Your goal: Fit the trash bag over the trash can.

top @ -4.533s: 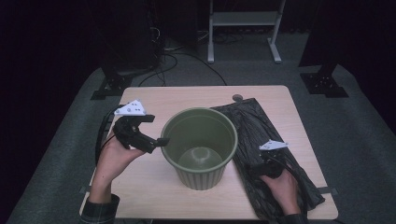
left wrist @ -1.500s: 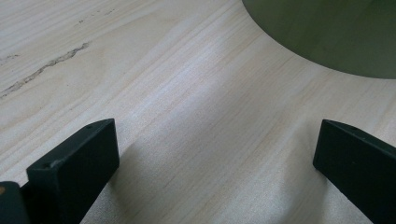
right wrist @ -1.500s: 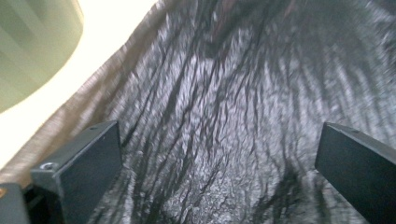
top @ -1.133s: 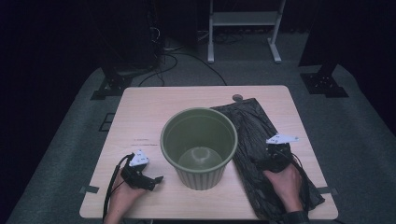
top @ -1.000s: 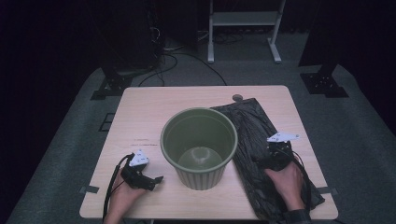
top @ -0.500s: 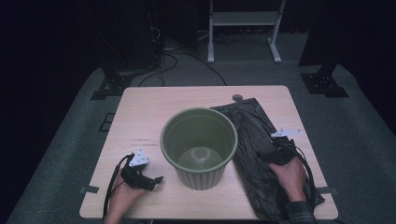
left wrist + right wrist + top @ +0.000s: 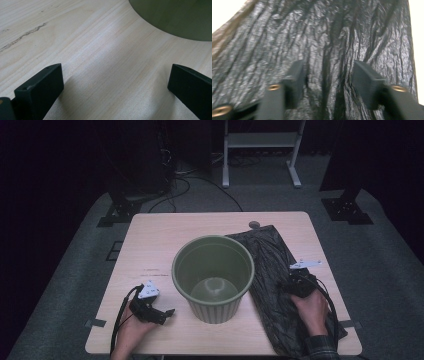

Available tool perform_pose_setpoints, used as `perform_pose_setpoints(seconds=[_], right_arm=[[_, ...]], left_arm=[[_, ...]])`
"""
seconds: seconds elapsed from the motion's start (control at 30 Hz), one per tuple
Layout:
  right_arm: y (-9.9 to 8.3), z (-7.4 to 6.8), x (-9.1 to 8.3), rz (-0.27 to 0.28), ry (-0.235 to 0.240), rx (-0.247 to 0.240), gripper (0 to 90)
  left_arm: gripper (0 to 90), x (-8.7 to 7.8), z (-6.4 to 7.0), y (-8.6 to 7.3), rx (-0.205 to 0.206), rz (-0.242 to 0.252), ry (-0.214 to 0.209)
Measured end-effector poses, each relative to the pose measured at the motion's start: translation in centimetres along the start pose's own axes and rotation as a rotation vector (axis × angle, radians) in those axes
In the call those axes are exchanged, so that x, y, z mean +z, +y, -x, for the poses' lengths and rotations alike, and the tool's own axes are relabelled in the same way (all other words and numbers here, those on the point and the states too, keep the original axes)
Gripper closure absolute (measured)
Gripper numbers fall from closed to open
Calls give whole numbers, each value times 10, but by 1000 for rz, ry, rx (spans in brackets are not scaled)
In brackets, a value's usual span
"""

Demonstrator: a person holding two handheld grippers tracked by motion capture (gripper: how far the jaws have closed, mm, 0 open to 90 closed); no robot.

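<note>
while the crinkled black plastic bag [image 7: 280, 285] lies flat on the pale wooden table [image 7: 165, 237], right of the round green plastic bin [image 7: 213, 277], the right gripper [image 7: 328, 75] hovers over it, jaws apart; the left gripper [image 7: 115, 82] rests on bare wood, jaws wide.

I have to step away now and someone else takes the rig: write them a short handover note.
Left hand-held gripper: open, resting on the table beside the green bin, holding nothing.
Right hand-held gripper: open, jaws down on the black bag, not yet closed on it.
The bag lies flat right of the bin, which stands upright and unlined.
Done: nothing visible. Left, probably: grip the bag, line the bin.
</note>
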State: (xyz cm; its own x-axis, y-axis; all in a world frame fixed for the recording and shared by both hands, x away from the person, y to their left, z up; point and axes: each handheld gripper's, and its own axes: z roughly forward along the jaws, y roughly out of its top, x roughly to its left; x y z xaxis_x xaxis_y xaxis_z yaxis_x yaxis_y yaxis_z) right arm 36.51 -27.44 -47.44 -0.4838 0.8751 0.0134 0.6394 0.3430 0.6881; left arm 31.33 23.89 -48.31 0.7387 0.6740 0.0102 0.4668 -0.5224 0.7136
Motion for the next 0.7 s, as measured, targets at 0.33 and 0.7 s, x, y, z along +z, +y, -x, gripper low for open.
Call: perform_pose_setpoints(seconds=[0.33,0.7], right_arm=[[-1,-8,-1,10,97,-33,898],[-5,-42,-8,-22,224,-99,897]], left_arm=[[0,0,0,0,0,0,0],[0,0,0,0,0,0,0]])
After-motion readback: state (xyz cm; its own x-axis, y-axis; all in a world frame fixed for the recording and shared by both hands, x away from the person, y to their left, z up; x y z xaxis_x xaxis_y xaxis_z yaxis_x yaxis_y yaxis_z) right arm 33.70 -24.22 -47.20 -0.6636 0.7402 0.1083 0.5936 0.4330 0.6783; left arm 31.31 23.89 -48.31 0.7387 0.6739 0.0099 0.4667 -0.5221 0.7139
